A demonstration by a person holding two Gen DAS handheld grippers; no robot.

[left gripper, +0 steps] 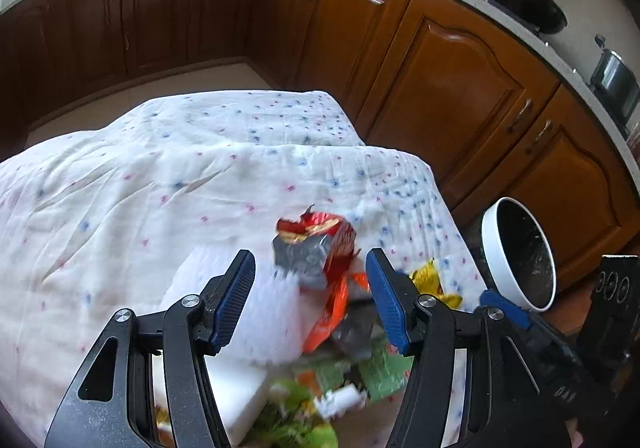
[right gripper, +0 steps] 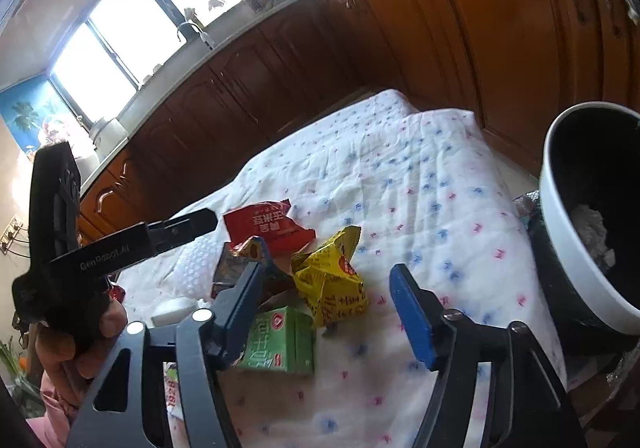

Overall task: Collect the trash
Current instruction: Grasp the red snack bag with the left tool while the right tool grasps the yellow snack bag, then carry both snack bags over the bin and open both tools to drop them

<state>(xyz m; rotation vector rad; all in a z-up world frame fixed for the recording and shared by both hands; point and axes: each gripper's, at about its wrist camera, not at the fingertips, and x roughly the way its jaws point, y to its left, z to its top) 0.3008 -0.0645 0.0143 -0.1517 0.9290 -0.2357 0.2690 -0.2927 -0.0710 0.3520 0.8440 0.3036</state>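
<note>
Trash lies piled on the dotted white cloth (right gripper: 420, 184): a red wrapper (right gripper: 264, 226), a crumpled yellow wrapper (right gripper: 332, 280), a green carton (right gripper: 280, 340) and a brown-orange packet (right gripper: 236, 264). My right gripper (right gripper: 328, 304) is open, with the yellow wrapper between its blue pads but apart from both. My left gripper (left gripper: 312, 300) is open over the pile. A red and silver wrapper (left gripper: 316, 244) lies just ahead of it, and a white foam piece (left gripper: 264, 300) sits by its left pad. Motion blurs this view.
A black bin with a white rim (right gripper: 568, 248) stands at the table's right edge with white crumpled paper (right gripper: 592, 232) inside; the left wrist view shows the bin (left gripper: 520, 260) too. Brown cabinets (left gripper: 440, 88) run behind. A hand (right gripper: 80, 336) holds the left gripper.
</note>
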